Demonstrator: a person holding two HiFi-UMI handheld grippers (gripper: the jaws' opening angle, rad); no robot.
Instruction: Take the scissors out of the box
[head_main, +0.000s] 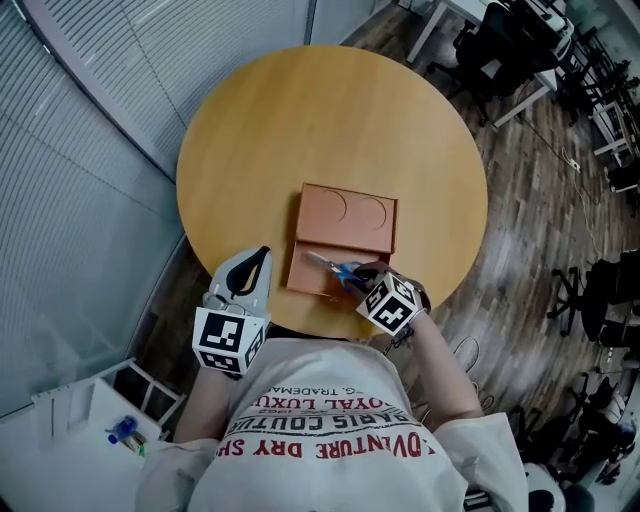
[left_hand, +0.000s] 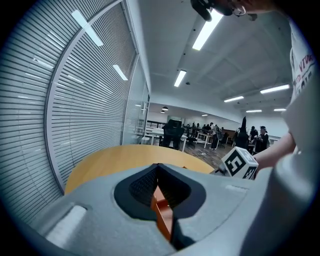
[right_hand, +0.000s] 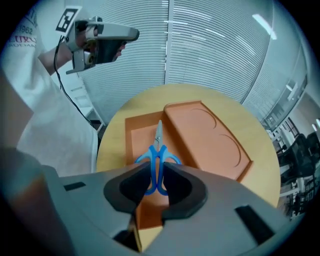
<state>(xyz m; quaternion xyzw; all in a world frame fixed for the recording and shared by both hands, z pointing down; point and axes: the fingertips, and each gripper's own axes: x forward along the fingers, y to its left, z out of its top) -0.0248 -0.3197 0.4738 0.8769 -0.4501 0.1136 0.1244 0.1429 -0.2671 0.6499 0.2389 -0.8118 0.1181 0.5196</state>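
1. Head view: The box (head_main: 345, 215) lies open on the table (head_main: 330, 110), close to you. Your right tool (head_main: 358, 275) has the scissors (head_main: 335, 268) by the blue handles, over the near half of the box. Your left tool (head_main: 258, 262) hangs at the near table edge, just beside the box.

2. Left gripper view: Your left tool (left_hand: 158, 172) is closed at the tips and holds nothing. A bit of the orange box (left_hand: 162, 210) shows under it. Leave this tool where it is. If the box starts to come up, I think you could press it down with this tool.

3. Right gripper view: Your right tool (right_hand: 156, 175) is pinched on the scissors (right_hand: 158, 150), with a pad on each side of the handles. The blades stick out over the box floor (right_hand: 140, 130). I cannot tell if the tip touches it. Squeeze hard, because the long end may swing. Lift straight up until the tip is above the box wall, then go sideways.
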